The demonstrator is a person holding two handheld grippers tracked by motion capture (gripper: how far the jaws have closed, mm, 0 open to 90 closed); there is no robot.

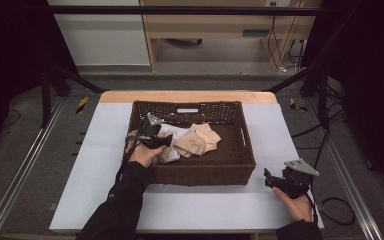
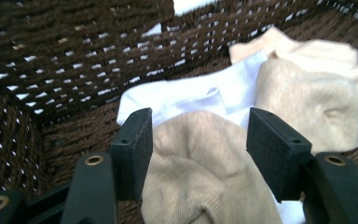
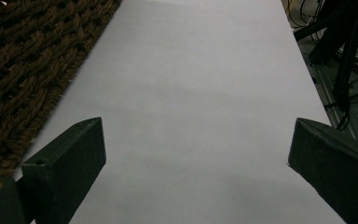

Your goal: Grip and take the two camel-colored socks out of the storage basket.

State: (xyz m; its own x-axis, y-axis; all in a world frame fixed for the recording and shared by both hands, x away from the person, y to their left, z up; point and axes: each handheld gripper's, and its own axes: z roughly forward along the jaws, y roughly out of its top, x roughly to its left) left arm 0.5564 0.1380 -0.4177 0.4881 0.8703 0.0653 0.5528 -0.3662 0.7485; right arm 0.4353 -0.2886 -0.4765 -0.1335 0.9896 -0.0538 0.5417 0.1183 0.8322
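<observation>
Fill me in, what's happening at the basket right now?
A person is working with two hand-held grippers. The left gripper is down inside the brown wicker basket, its jaws straddling a beige sock that lies on a white sock; the pads look close to the fabric but not clearly clamped. Another beige sock lies beside them. The right gripper rests open on the white table beside the basket, holding nothing.

I see worktop (image 1: 190, 200), white cover, pale wood edge at far side. Grey floor (image 1: 30, 165) around it. Beyond worktop: light wooden shelf unit (image 1: 215, 27), white wall panel (image 1: 100, 37) left of it. Black frame struts (image 1: 60, 75) flank worktop. Loose cables (image 1: 335, 210) on floor right of worktop. Yellow-black tape marks (image 1: 82, 104) near far corners. Sides dark.
</observation>
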